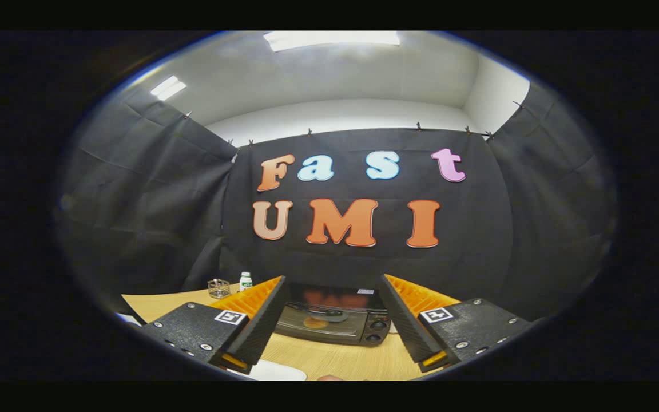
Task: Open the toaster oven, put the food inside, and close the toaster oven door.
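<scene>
The wooden desk [329,357] runs across the booth, and the toaster oven [332,320] sits toward its far side, square in front of the black cloth wall. That placement makes sense: the door faces the person holding the tool, so it can be reached straight on. The door looks shut, with dark glass that reflects the room, and behind it I can make out a rack and a round orange patch, either food or a reflection, I can't tell which. Two knobs [376,331] sit one above the other on the oven's right-hand panel. There is faint print near them and a small label on the upper front, both too small to read.

The tool [331,283] is raised above the desk with its fingers spread wide and nothing between them; the oven shows in the gap, well beyond the tips. I judge it is lined up for an approach to the door, so opening is not yet begun.

Just below the fingers, a white plate edge [275,372] peeks in, perhaps carrying the food.

Off to the left, at the back of the desk, stand a small clear box [218,288] and a white bottle [245,281] with a green label I can't read.
</scene>
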